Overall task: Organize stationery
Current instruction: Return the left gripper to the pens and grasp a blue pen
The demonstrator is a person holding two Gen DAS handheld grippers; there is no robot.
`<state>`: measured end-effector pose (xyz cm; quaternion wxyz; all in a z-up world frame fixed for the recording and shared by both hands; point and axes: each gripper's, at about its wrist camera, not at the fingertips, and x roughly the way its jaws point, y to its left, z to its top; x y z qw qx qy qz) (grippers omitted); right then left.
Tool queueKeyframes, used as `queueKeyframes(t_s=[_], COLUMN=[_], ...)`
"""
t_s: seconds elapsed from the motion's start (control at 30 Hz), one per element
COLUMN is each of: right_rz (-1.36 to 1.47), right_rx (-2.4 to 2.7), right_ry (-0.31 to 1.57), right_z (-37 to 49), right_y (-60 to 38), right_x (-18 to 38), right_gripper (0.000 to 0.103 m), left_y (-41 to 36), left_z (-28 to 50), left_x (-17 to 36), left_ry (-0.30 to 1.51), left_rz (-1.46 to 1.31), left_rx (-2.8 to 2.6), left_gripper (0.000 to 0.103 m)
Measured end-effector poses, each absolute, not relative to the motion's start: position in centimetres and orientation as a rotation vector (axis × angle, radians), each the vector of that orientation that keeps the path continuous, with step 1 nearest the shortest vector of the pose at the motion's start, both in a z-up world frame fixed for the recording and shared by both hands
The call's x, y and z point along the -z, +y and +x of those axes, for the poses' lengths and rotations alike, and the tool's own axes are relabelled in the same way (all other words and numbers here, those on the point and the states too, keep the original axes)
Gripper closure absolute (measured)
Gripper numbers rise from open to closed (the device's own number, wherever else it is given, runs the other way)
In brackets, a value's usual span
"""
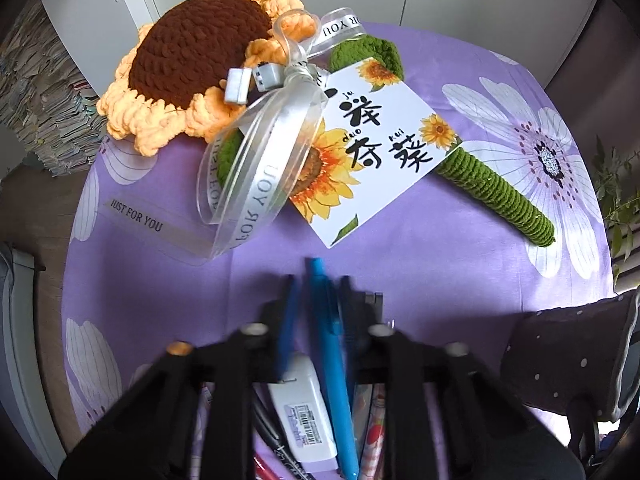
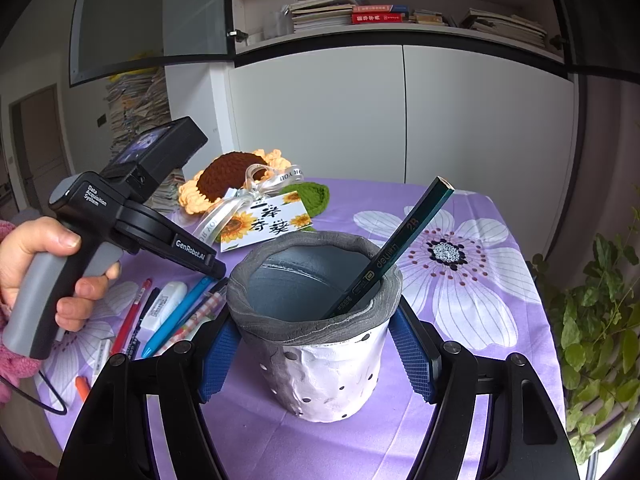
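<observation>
One blue pen (image 1: pixel 334 364) lies among the loose stationery near the table's (image 2: pixel 500 312) left edge, clamped between the closed jaws of the left gripper (image 1: pixel 316 292). One hand (image 2: pixel 36 268) holds that gripper pitched steeply downward. One pen cup (image 2: pixel 316 320), containing one pencil (image 2: pixel 392 252), stands mid-table, gripped by the right gripper (image 2: pixel 316 356).

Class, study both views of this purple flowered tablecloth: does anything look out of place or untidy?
Yes. Only the dark green 2B pencil stands in the grey-rimmed white pen pot. The blue pen, red pen and white correction tape lie loose on the purple flowered tablecloth.
</observation>
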<state>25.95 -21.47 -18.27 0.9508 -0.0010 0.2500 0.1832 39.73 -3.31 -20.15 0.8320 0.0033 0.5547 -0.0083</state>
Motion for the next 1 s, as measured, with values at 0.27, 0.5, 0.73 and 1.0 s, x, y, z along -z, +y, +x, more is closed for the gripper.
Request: queueKeyframes(t_s=[0.27,0.5,0.73,1.0], right_rz=[-0.002,-0.002,-0.002,-0.001], right_rx=[-0.373,-0.374,-0.374,-0.374], right_ry=[0.508,0.508,0.508,0.509], right_z=[26.0,26.0,26.0,26.0], right_y=[-21.4,-21.4,-21.4,-21.4], right_x=[18.3,18.3,18.3,18.3], right_gripper=[0.031,0.031,0.031,0.031], left_y=[-3.7,-5.0,-6.9,-10.8], left_z=[37.4,32.7,29.4,27.0], left_x=[15.7,7.9,4.0,0.8], left_ry=[1.039,0.838,0.735,0.666], left_rz=[0.0,-0.023,-0.018,0.058], left_rx=[0.037,0.144,0.25,0.367], left_gripper=[0.095,0.097,0.099,0.099])
